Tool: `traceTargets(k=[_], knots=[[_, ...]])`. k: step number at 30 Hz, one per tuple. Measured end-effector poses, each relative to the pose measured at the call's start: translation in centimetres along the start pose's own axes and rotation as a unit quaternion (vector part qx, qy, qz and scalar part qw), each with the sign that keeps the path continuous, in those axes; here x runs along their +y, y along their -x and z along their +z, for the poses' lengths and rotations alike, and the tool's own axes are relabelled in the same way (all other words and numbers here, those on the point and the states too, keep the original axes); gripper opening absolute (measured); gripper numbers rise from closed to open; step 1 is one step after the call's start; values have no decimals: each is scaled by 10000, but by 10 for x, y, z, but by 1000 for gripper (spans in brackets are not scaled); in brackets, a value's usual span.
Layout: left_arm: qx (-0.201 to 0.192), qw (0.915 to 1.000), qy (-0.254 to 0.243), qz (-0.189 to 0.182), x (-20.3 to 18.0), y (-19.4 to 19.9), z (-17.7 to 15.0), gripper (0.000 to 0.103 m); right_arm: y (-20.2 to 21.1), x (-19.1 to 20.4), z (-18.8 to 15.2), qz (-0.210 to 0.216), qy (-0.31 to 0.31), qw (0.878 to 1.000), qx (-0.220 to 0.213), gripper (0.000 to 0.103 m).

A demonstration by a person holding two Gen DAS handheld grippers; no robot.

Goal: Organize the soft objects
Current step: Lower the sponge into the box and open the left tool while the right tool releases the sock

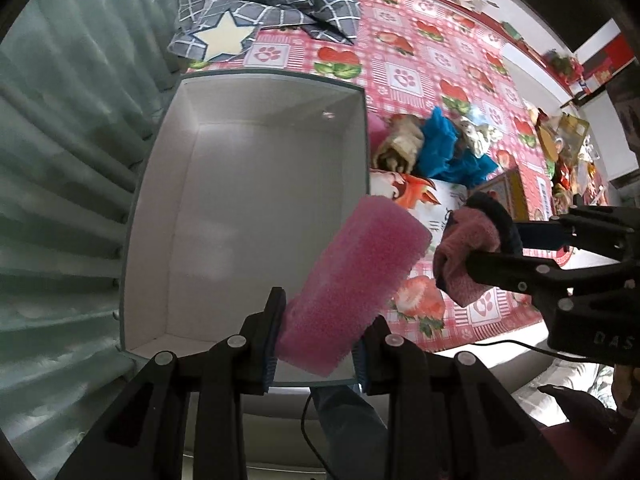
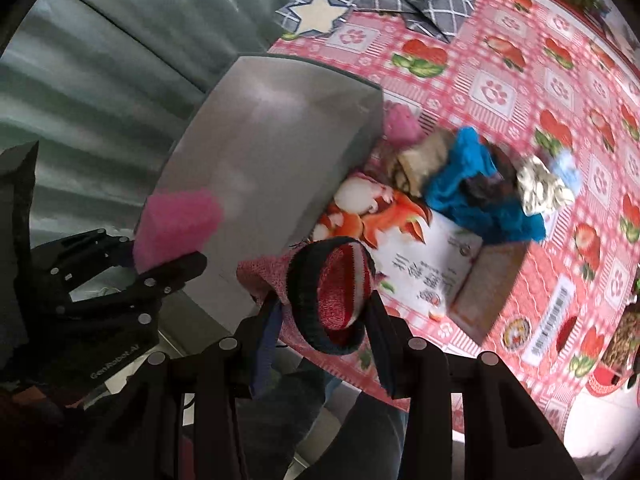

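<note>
My left gripper (image 1: 316,344) is shut on a pink sponge block (image 1: 352,280) and holds it tilted over the near right corner of an open white box (image 1: 248,184), whose inside is bare. The sponge also shows in the right wrist view (image 2: 176,224). My right gripper (image 2: 324,320) is shut on a pink sock with a dark cuff (image 2: 328,288), just right of the box (image 2: 272,152). The sock also shows in the left wrist view (image 1: 468,252). A pile of soft things lies beside the box: blue cloth (image 1: 448,148), a beige roll (image 1: 400,144).
A flat printed carton (image 2: 432,264) lies under the pile on the pink strawberry tablecloth (image 1: 432,64). Grey checked bedding with a star (image 1: 256,8) sits at the table's far end. A ribbed green wall (image 1: 60,160) runs on the left. Clutter lines the far right edge.
</note>
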State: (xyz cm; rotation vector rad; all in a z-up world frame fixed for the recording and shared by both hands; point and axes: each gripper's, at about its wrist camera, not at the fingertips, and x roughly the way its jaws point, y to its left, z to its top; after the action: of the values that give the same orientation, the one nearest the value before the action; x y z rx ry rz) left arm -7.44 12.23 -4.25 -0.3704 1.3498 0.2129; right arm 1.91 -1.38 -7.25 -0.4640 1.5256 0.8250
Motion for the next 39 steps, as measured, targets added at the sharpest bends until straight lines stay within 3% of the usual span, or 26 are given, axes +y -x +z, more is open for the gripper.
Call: traceTargets(k=[17,39], knots=[[7,9980,546,312,39,-11,22,33,-10,33,46,31,400,9992,19,44],[49,9939,972,516,65,-33,58,33,-36,27,103,134,97,9998,70,44]])
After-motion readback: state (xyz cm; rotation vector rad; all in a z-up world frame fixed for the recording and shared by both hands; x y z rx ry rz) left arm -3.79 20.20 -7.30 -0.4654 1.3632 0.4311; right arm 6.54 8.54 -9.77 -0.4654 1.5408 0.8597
